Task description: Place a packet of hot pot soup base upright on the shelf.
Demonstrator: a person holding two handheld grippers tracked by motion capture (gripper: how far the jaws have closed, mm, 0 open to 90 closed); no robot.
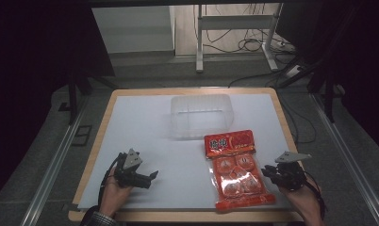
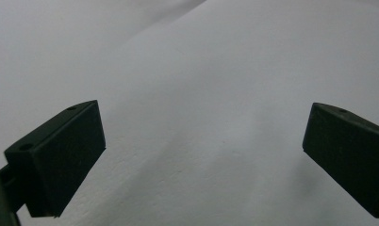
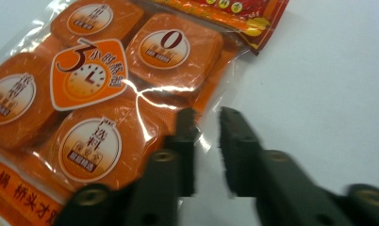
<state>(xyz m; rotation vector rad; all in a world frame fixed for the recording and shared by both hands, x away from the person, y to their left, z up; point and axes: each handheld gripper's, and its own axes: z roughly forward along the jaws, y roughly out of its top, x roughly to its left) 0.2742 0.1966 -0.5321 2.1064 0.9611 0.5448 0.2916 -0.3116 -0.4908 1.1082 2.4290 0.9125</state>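
Packet (image 3: 107,94) of orange blocks lies just left of the right gripper (image 3: 206,117) (jaws nearly together); left gripper (image 2: 201,155) spread wide.

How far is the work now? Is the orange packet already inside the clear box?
Not yet. The orange packet lies flat on the white table, in front of the clear box, which looks empty. The right gripper is at the packet's edge, jaws nearly closed, apparently gripping nothing. The left gripper is open over bare table. Grasping and moving remain.

My high view is dim, dark at both sides, with the white rectangular table sheet (image 1: 145,136) evenly lit. Glare streaks the glossy orange plastic snack packet (image 3: 107,84); my right gripper's near black jaws blur.
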